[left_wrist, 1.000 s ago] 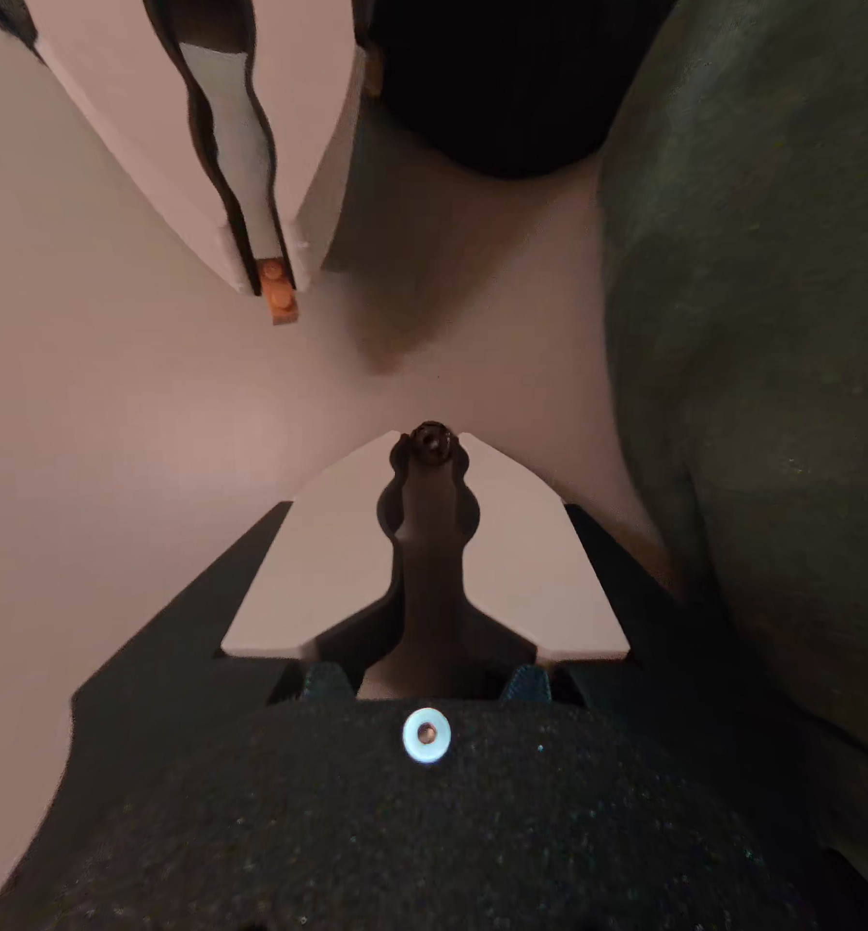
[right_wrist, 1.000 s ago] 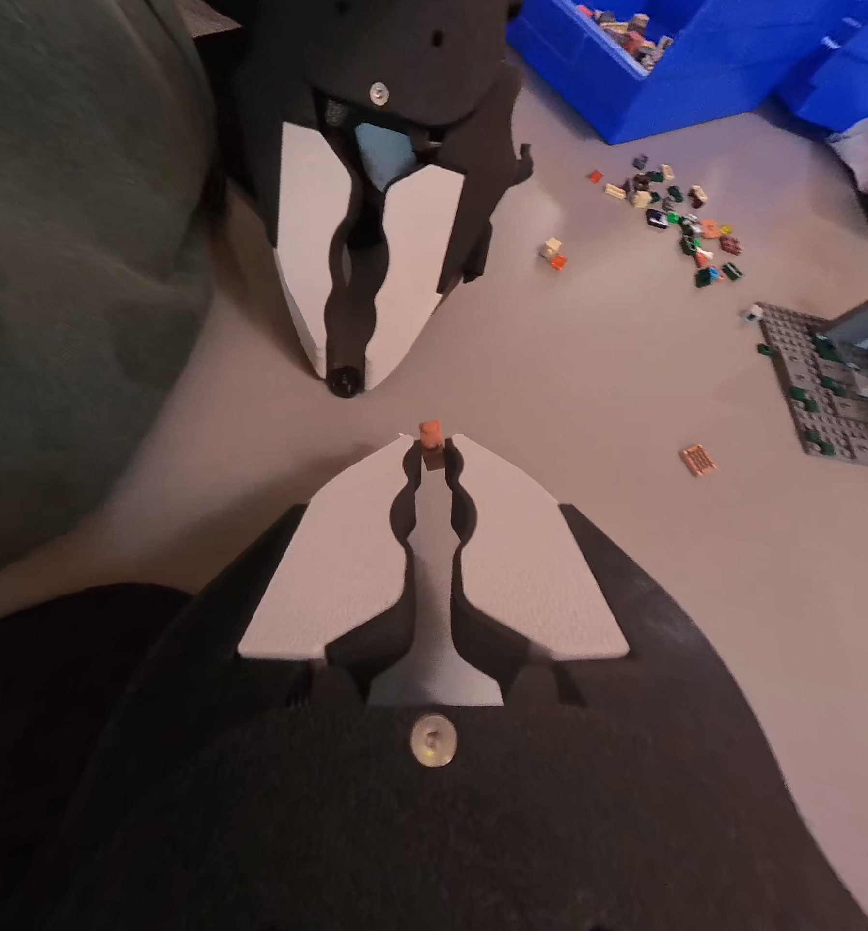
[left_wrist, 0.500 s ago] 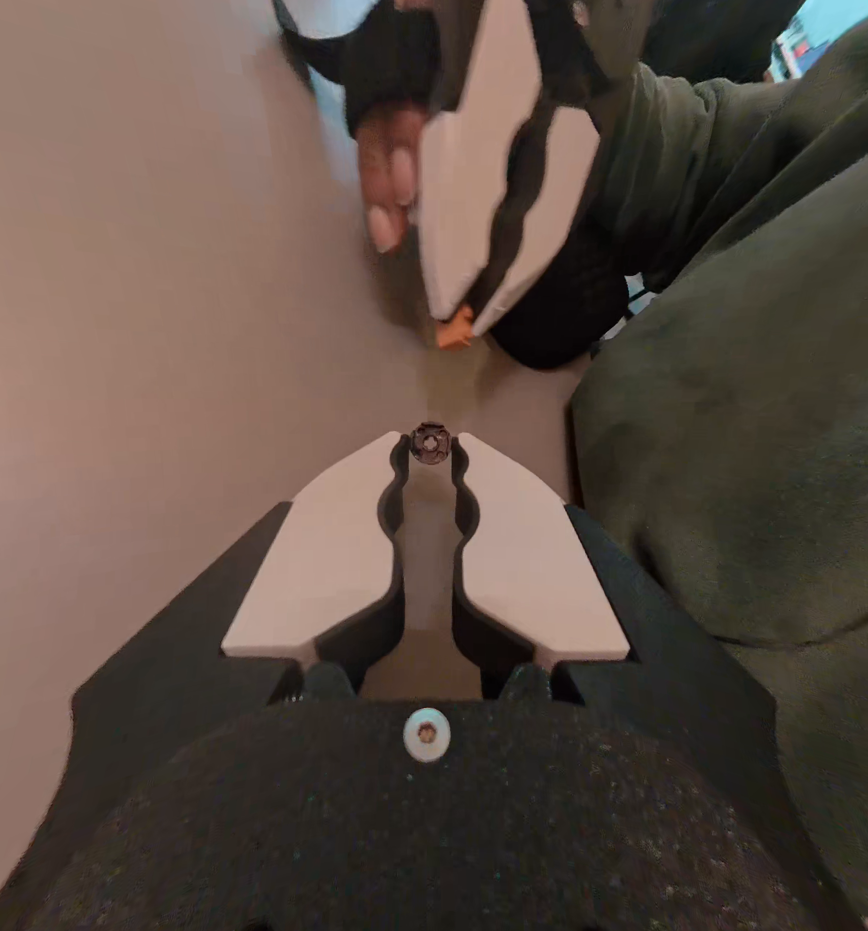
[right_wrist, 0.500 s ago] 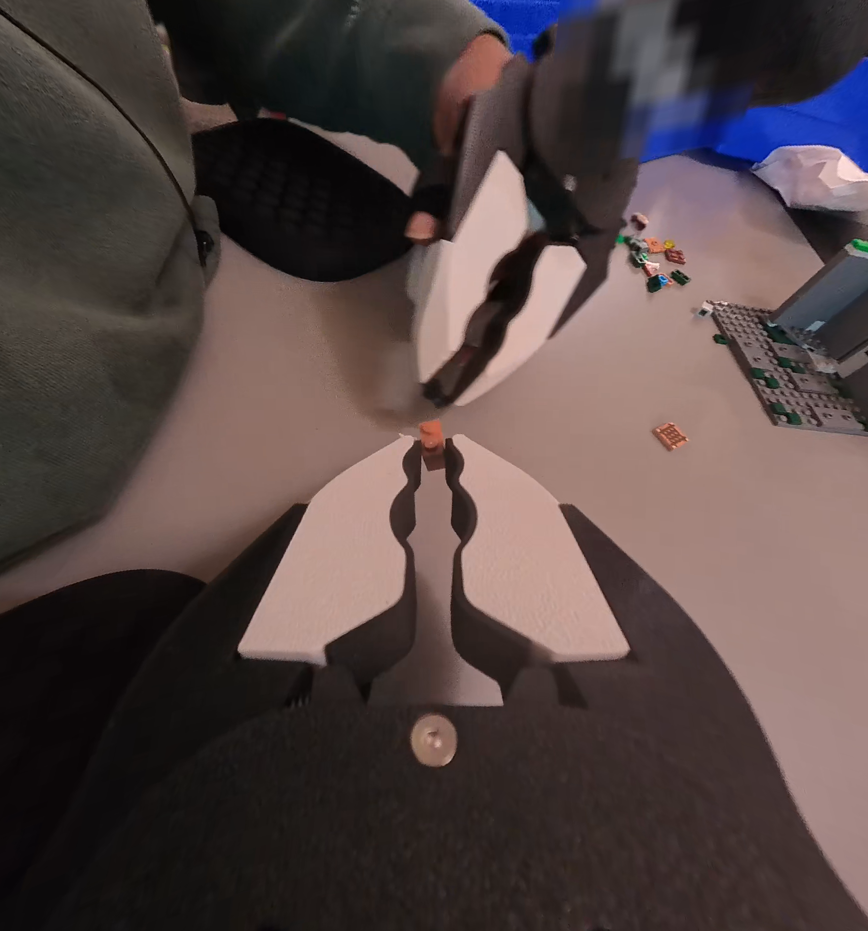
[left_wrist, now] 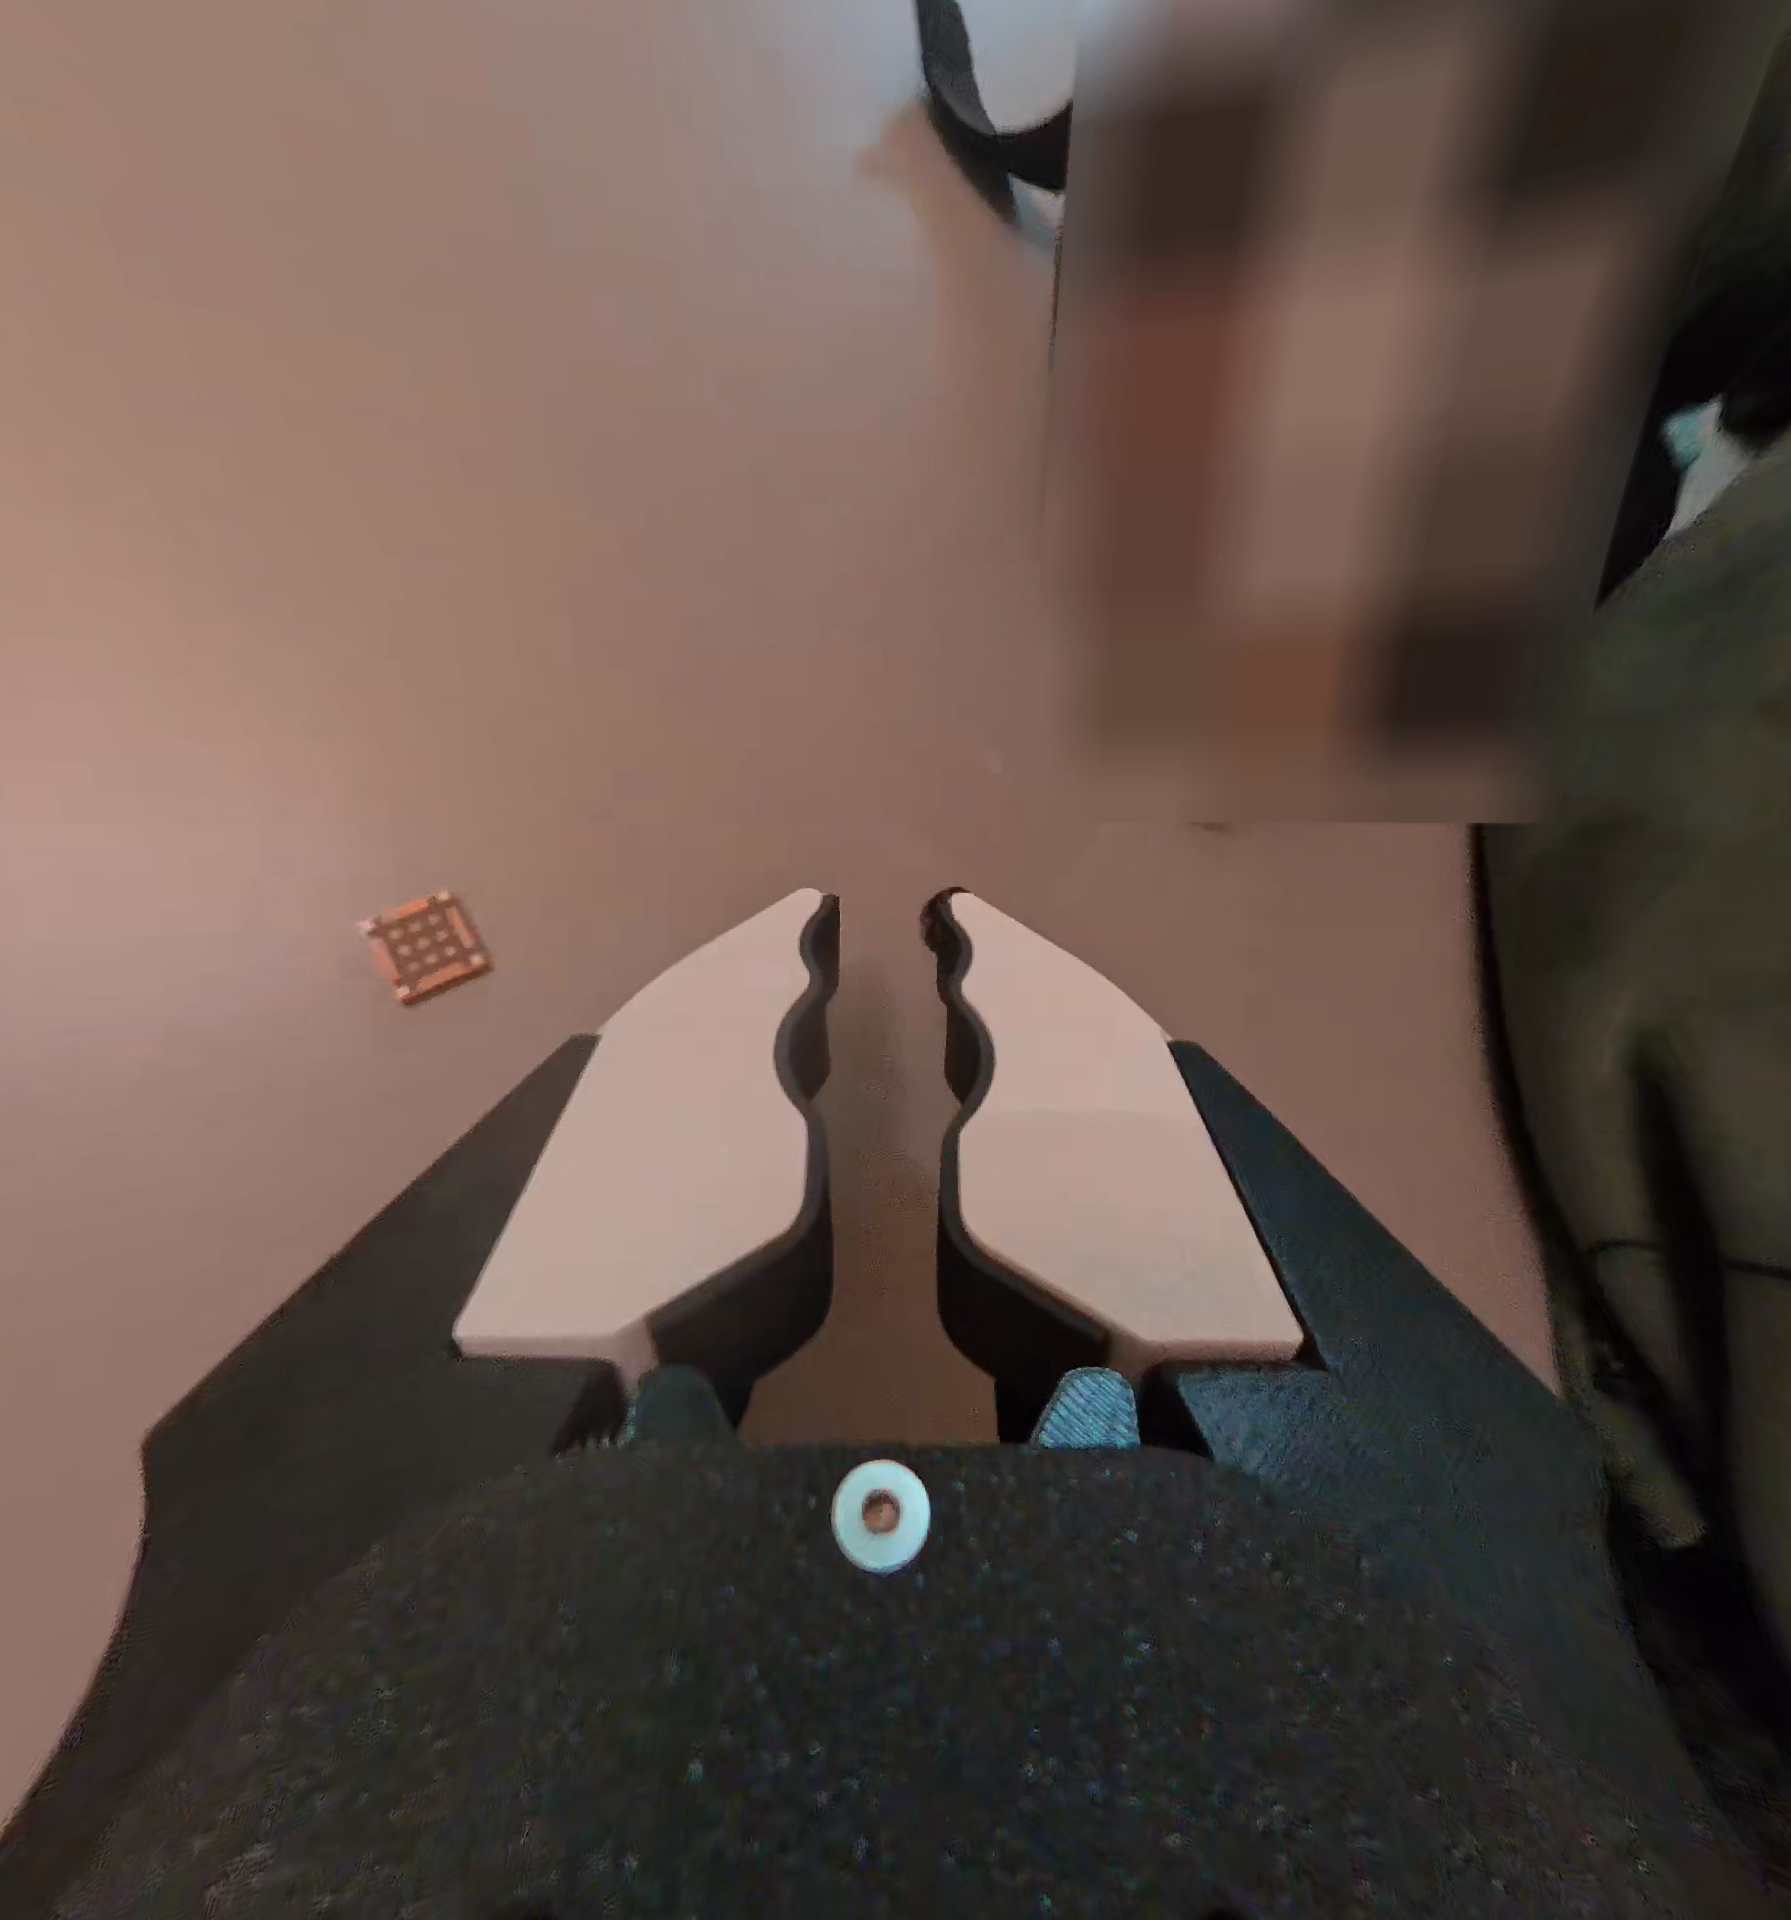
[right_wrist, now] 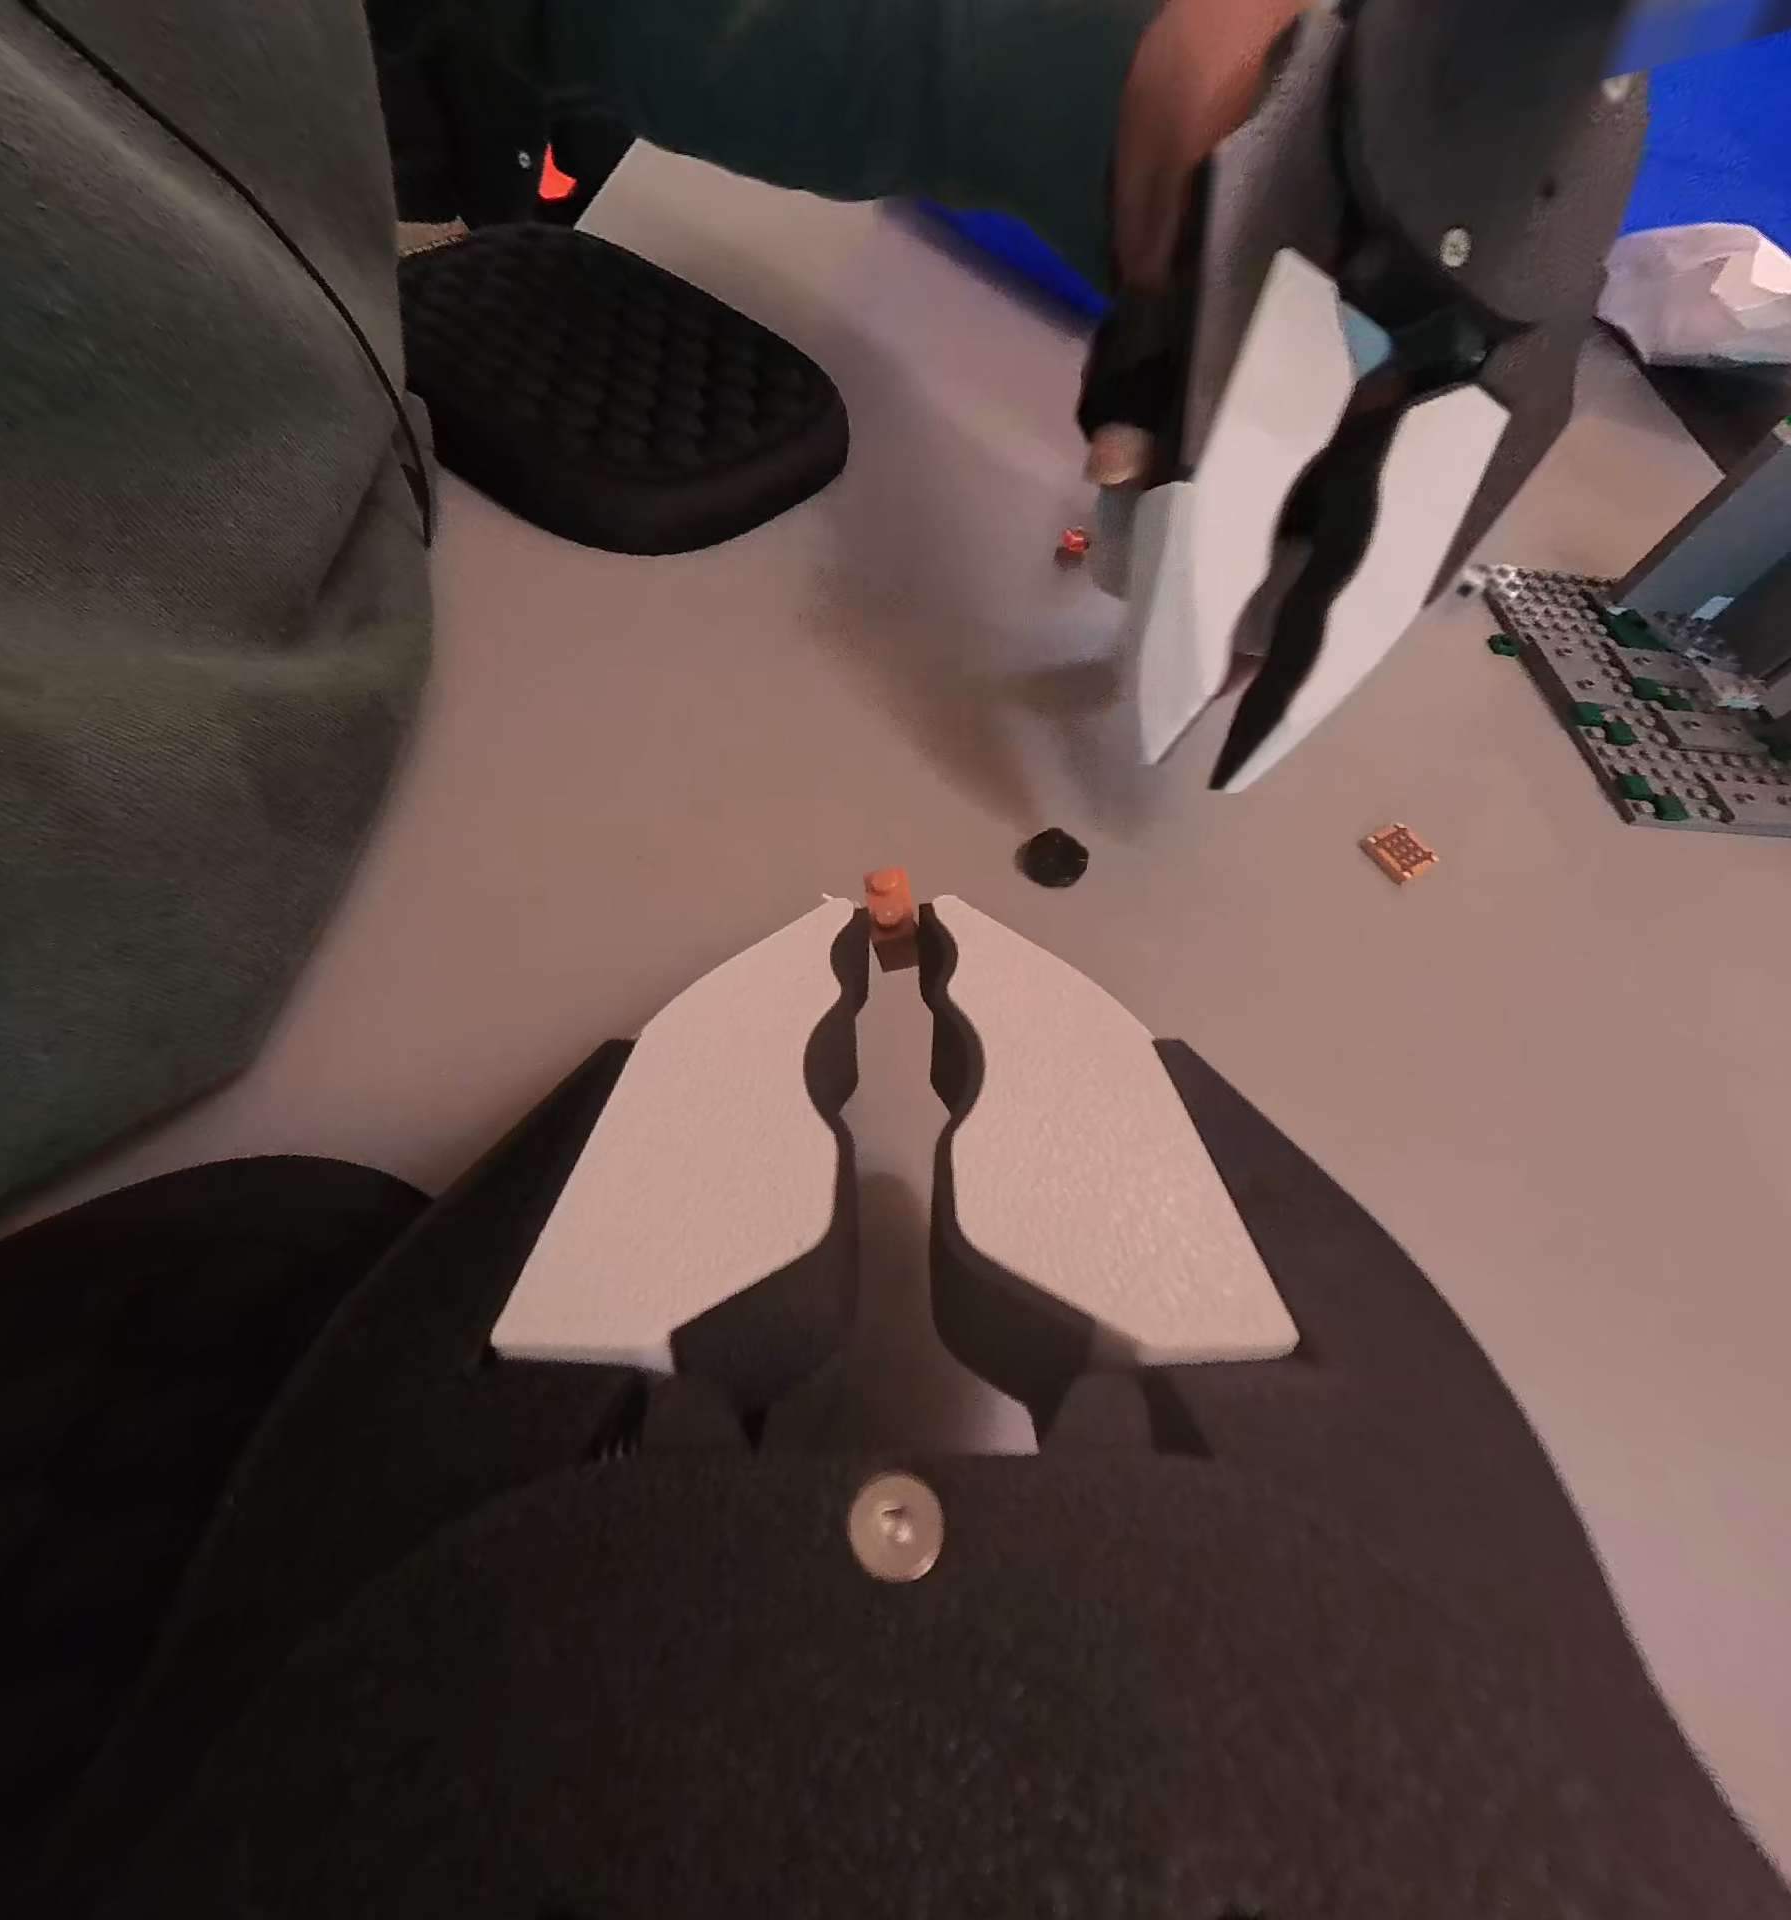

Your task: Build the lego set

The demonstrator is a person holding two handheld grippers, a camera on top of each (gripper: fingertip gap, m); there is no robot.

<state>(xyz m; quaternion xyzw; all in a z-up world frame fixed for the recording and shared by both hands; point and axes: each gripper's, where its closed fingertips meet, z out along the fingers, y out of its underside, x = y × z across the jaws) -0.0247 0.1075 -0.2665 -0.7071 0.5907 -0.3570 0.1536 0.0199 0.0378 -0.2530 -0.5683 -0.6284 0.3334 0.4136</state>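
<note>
My right gripper (right_wrist: pixel 889 909) is shut on a small orange lego piece (right_wrist: pixel 887 902), held just above the table. A small round black lego piece (right_wrist: pixel 1052 858) lies loose on the table just right of it. My left gripper (left_wrist: pixel 880 906) is open and empty; it also shows in the right wrist view (right_wrist: pixel 1223 764), raised and tilted to the right of the black piece. A tan grille tile (left_wrist: pixel 425 945) lies left of my left gripper and shows in the right wrist view (right_wrist: pixel 1400 853). The grey lego baseplate build (right_wrist: pixel 1660 717) stands at the far right.
A person's green sleeve (right_wrist: pixel 143 582) fills the left side. A black padded rest (right_wrist: pixel 610 384) lies at the back left. A blue bin (right_wrist: pixel 1743 145) and white paper (right_wrist: pixel 1732 301) are at the back right. A small red piece (right_wrist: pixel 1073 540) lies behind the left gripper. One gripper's finger ends stand about 9 cm off the other's. It is some 7 cm from my left tips to the tan grille tile (left_wrist: pixel 425 945). The right camera catches it too, in the right wrist view (right_wrist: pixel 1402 845).
My left gripper has opened and let go of the round black piece, which now lies on the table. It has swung right and away. My right gripper still holds the orange piece.
</note>
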